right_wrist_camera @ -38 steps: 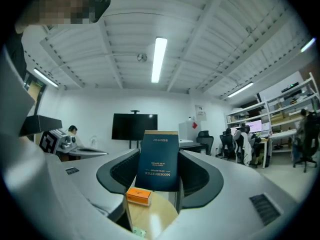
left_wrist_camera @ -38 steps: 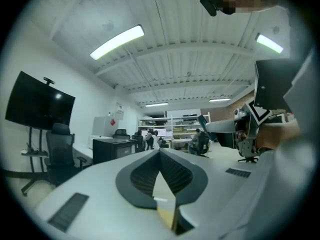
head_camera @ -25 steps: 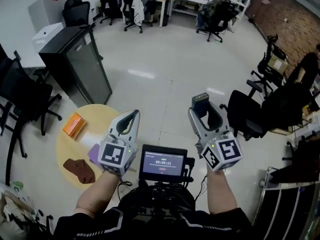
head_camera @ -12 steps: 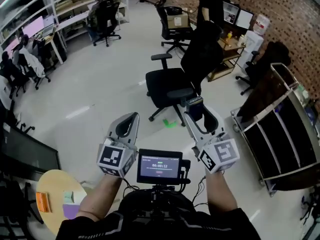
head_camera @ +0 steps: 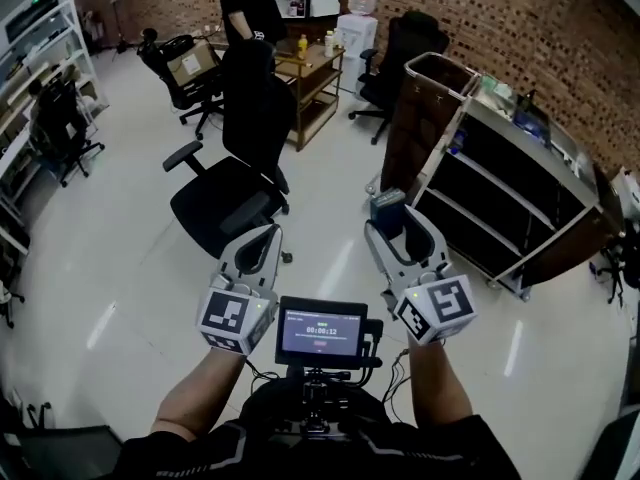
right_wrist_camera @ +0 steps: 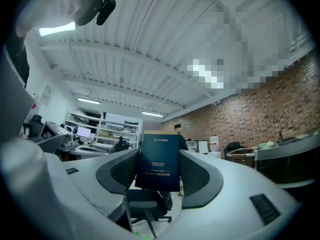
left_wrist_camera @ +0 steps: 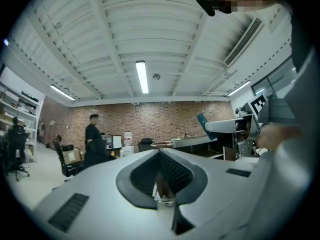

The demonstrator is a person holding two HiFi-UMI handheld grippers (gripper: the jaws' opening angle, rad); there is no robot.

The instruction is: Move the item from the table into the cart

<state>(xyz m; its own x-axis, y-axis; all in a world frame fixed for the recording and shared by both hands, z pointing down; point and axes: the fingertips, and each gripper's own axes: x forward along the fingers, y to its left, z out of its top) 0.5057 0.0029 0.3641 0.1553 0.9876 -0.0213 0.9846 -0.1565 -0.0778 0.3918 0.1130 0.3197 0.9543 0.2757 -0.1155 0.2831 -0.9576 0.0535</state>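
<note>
Right gripper (head_camera: 398, 226), smooth grey plastic with ribbed black pads, pinches a flat, rectangular dark-blue box (head_camera: 387, 205) upright between its jaws. Left gripper (head_camera: 262, 238) has its jaws pressed together, empty. The cart (head_camera: 520, 183), black shelves in a pale tubular frame, stands at two o'clock on the glossy floor (head_camera: 130, 268).

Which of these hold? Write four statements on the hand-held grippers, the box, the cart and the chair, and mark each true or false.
1. The right hand-held gripper grips a dark blue rectangular box. True.
2. The left hand-held gripper is wide open. False: its jaws are shut, with nothing between them.
3. The box lies in the black shelved cart. False: it is between the right gripper's jaws, and the cart stands apart, ahead to the right.
4. A black office chair stands ahead of the left gripper. True.
</note>
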